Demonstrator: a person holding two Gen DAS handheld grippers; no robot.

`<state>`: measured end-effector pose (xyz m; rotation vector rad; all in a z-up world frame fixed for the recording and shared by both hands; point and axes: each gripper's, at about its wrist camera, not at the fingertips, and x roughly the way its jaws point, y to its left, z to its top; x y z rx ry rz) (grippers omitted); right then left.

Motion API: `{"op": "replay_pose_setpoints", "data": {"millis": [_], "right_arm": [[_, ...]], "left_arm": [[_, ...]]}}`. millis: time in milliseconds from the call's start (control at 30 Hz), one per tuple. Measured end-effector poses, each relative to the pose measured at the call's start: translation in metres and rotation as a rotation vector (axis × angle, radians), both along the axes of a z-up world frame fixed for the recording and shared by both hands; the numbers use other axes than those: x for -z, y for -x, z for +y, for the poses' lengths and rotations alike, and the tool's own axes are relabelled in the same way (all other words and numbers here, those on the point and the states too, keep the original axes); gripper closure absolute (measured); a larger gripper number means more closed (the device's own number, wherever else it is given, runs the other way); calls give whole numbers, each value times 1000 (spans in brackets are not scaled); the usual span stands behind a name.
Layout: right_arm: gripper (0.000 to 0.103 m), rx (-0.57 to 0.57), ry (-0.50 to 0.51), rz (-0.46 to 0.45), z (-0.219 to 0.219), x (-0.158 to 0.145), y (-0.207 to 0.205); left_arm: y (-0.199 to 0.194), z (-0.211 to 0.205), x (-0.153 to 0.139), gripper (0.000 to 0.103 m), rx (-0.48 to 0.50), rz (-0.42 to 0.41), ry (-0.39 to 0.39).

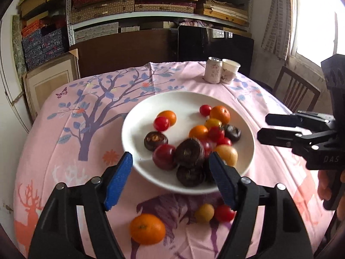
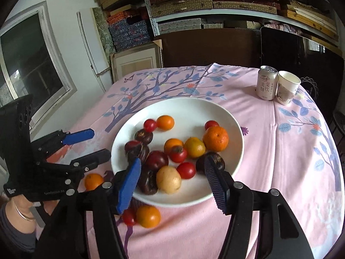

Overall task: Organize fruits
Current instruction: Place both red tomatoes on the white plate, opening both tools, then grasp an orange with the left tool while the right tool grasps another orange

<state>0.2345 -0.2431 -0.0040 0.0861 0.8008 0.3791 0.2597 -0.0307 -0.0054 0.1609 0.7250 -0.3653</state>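
A white plate [image 1: 140,118] [image 2: 232,116] on the pink tablecloth holds several fruits: oranges, cherry tomatoes, dark purple fruits and a yellow fruit [image 2: 168,179]. On the cloth in front of the plate lie an orange [image 1: 147,228], a yellow fruit [image 1: 204,212] and a cherry tomato [image 1: 224,213]. My left gripper [image 1: 171,181] is open and empty, above the plate's near rim. My right gripper [image 2: 172,183] is open and empty over the plate's near side; it also shows at the right of the left wrist view [image 1: 264,128]. The left gripper shows at the left of the right wrist view [image 2: 98,143].
A drink can [image 1: 213,70] [image 2: 267,83] and a paper cup [image 1: 230,71] [image 2: 287,87] stand at the table's far right. A wooden chair [image 1: 295,90] is beside the table on the right. Shelves of boxes stand behind.
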Motion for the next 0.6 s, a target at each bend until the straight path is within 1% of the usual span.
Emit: {"op": "replay_pose_setpoints", "data": {"millis": [67, 100, 133, 267, 400, 467, 500, 533, 600], "right_arm": [[35, -19, 34, 7, 4, 11, 22], [35, -25, 35, 21, 4, 18, 31], [35, -25, 24, 35, 3, 23, 39], [35, -2, -9, 101, -1, 49, 57], [35, 14, -42, 149, -2, 65, 65], [35, 18, -32, 156, -1, 68, 67], [35, 18, -25, 158, -1, 69, 67], [35, 18, -21, 160, -2, 70, 68], [35, 16, -18, 162, -1, 70, 69]], "left_arm": [[23, 7, 13, 24, -7, -26, -86], [32, 11, 21, 21, -10, -28, -114], [39, 15, 29, 21, -19, -26, -136], [42, 31, 57, 21, -80, 22, -165], [35, 38, 74, 22, -109, 66, -177], [32, 40, 75, 29, -114, 78, -164], [31, 40, 76, 34, -108, 87, -156], [30, 40, 77, 45, -89, 101, -141], [32, 36, 78, 58, -62, 115, -122]]}}
